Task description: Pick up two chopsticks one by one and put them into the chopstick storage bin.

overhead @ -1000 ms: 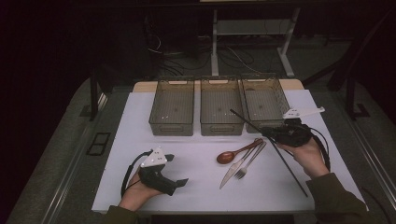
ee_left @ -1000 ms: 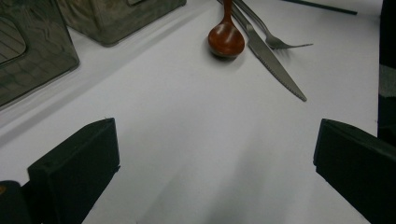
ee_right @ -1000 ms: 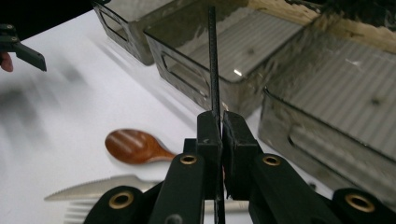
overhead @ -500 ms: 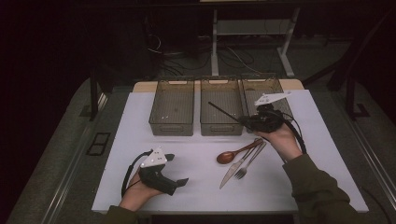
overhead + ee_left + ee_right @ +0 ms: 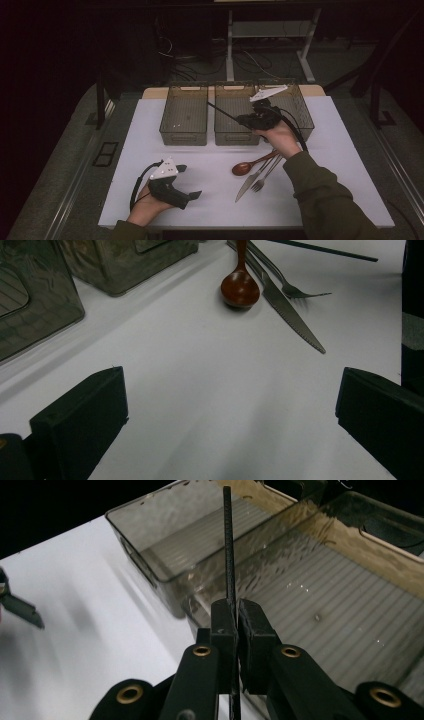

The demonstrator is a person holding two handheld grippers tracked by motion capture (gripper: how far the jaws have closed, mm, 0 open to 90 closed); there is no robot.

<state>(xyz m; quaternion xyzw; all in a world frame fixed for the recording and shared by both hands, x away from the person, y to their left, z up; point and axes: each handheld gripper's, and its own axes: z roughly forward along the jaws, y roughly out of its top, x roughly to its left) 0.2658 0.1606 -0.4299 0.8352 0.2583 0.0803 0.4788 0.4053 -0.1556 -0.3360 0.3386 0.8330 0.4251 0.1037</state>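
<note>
- right gripper (image 5: 239, 119) is clamped on a thin black chopstick (image 5: 222, 111). in the right gripper view the jaws pinch it tight, with the stick (image 5: 229, 545) running straight out past the tips
- the chopstick is up in the air over the middle bin (image 5: 235, 136), its free end pointing toward the gap between the middle bin and the left bin (image 5: 184, 134)
- the right hand (image 5: 280, 137) reaches in from the near right, with the grey plate on top of the gripper over the right bin (image 5: 303, 112)
- the three smoky clear bins sit side by side along the far edge of the white bench (image 5: 150, 150). i can't see anything lying in them, though the far parts are dim
- left gripper (image 5: 191, 181) rests near the front left edge of the bench, held by the left hand (image 5: 147, 207). its jaws stand wide apart with bare bench between them in the left gripper view
- a brown spoon (image 5: 245, 167), a knife (image 5: 248, 182) and a fork (image 5: 264, 177) lie bunched together on the bench, right of centre and just in front of the bins
- the left gripper view also catches a second chopstick (image 5: 325, 251) lying beyond the fork (image 5: 295, 290), off at the top edge
</note>
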